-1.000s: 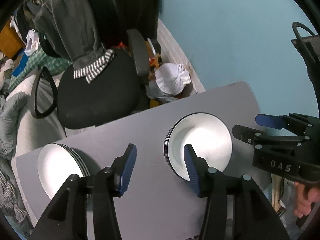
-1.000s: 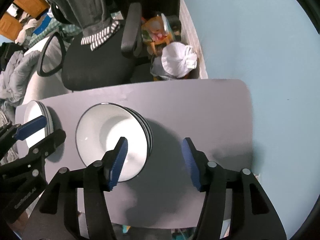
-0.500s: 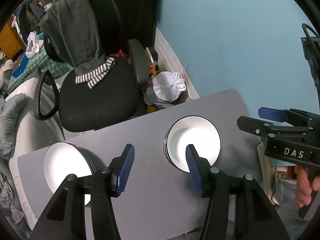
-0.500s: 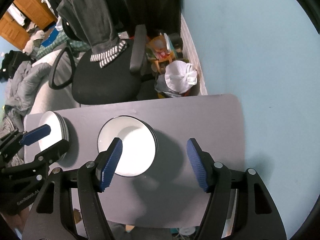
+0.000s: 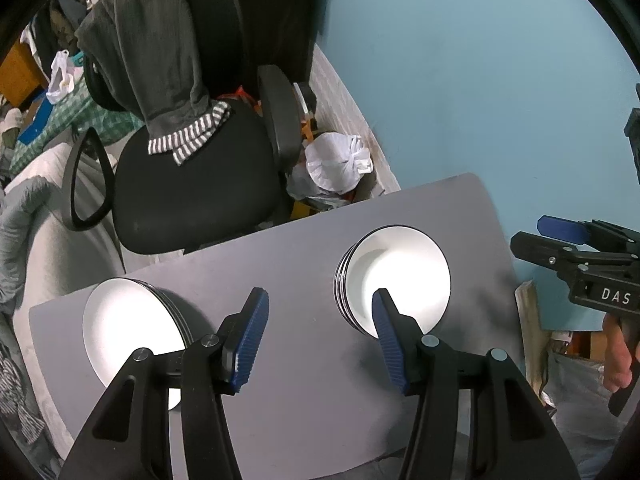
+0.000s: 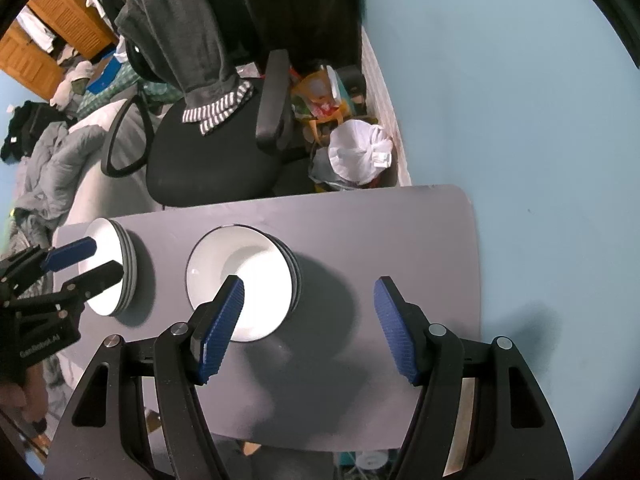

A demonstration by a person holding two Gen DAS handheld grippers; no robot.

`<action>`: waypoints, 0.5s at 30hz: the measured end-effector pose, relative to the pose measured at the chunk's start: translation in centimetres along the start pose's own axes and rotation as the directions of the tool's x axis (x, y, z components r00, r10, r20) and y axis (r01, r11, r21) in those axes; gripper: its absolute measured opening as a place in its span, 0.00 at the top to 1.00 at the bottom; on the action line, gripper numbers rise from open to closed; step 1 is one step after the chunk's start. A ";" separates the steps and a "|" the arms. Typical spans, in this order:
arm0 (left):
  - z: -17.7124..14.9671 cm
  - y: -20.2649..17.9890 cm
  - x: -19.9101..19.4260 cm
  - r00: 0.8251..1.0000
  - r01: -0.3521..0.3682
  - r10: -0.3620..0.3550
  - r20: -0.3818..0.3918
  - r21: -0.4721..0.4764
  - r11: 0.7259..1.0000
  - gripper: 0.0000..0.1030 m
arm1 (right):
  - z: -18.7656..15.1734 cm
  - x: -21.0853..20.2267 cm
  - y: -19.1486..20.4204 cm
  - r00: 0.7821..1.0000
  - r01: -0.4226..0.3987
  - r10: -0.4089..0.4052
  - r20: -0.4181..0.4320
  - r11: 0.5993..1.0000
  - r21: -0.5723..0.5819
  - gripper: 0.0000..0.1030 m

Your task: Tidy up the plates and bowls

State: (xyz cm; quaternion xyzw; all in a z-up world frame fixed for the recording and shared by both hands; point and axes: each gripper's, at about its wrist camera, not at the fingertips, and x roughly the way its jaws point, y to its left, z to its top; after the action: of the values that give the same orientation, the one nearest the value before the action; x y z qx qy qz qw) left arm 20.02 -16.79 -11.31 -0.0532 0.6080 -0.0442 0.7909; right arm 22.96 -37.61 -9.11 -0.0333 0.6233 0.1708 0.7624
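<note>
A stack of white bowls with dark rims (image 5: 400, 276) stands on the grey table (image 5: 304, 380), right of middle; it also shows in the right wrist view (image 6: 248, 276). A stack of white plates (image 5: 124, 328) stands at the table's left end, and shows in the right wrist view too (image 6: 116, 256). My left gripper (image 5: 316, 336) is open and empty, high above the table between the two stacks. My right gripper (image 6: 308, 324) is open and empty, high above the table to the right of the bowls.
A black office chair (image 5: 188, 184) draped with grey cloth stands beyond the table's far edge. A white tied bag (image 5: 336, 164) and clutter lie on the floor by the blue wall (image 5: 480, 80). Grey bedding (image 6: 52, 168) lies to the left.
Both grippers have risen and drawn back from the table, so the stacks look smaller and farther away. Both stay open. The stacks have not moved.
</note>
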 end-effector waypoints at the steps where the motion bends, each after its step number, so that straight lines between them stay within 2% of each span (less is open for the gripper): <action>1: 0.0 0.1 0.2 1.000 0.004 -0.004 -0.001 -0.004 1.000 0.37 | 0.1 0.1 -0.2 1.000 -0.004 0.004 -0.003 1.000 0.000 0.36; 8: 0.0 0.7 2.0 0.999 0.041 -0.043 -0.024 -0.059 0.997 0.35 | 0.4 1.1 -1.2 0.999 -0.029 0.029 -0.021 1.000 0.003 0.35; 15: -0.4 1.7 4.7 0.989 0.121 -0.135 -0.064 -0.182 0.976 0.35 | 0.9 2.8 -1.5 0.998 -0.047 0.046 -0.053 0.998 -0.032 0.35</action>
State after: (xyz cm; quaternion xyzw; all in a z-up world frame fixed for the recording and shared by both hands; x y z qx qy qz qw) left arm 20.83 -15.75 -16.14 -0.1609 0.6345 -0.0426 0.7548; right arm 24.70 -38.12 -11.89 -0.0359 0.6407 0.1979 0.7409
